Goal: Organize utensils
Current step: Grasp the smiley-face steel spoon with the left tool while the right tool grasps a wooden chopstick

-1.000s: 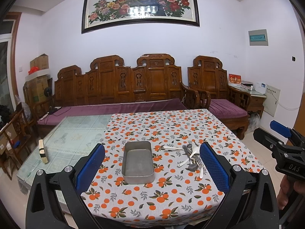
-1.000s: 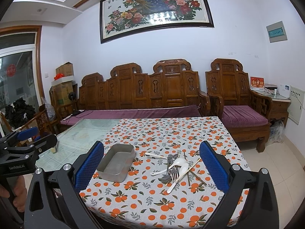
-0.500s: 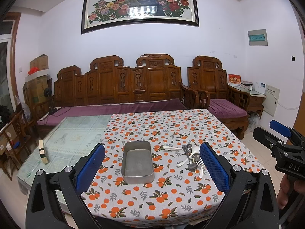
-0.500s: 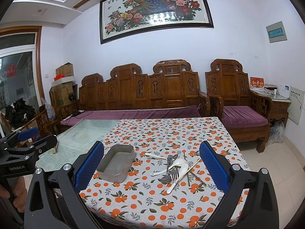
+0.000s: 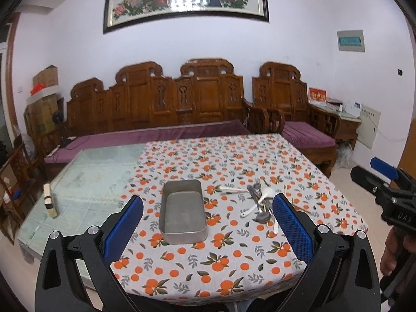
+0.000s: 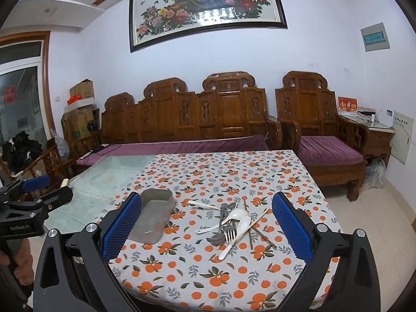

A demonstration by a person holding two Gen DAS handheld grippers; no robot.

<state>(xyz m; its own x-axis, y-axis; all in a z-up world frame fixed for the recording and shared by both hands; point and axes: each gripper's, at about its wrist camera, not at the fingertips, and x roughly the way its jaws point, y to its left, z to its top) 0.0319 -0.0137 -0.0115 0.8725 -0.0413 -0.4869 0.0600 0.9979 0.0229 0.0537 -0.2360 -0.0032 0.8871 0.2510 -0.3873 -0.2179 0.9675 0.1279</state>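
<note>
A rectangular metal tin (image 5: pixel 183 212) sat empty and upright on the orange-patterned tablecloth (image 5: pixel 226 257). Just to its right lay a loose heap of utensils (image 6: pixel 232 225): white spoons, a fork, dark metal pieces and crossed chopsticks.

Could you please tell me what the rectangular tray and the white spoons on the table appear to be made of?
The tray looks like metal, probably stainless steel or aluminium: dull grey, brushed, softly reflective. The white spoons seem plastic or ceramic: opaque and glossy white; the pictures leave it open.
</note>
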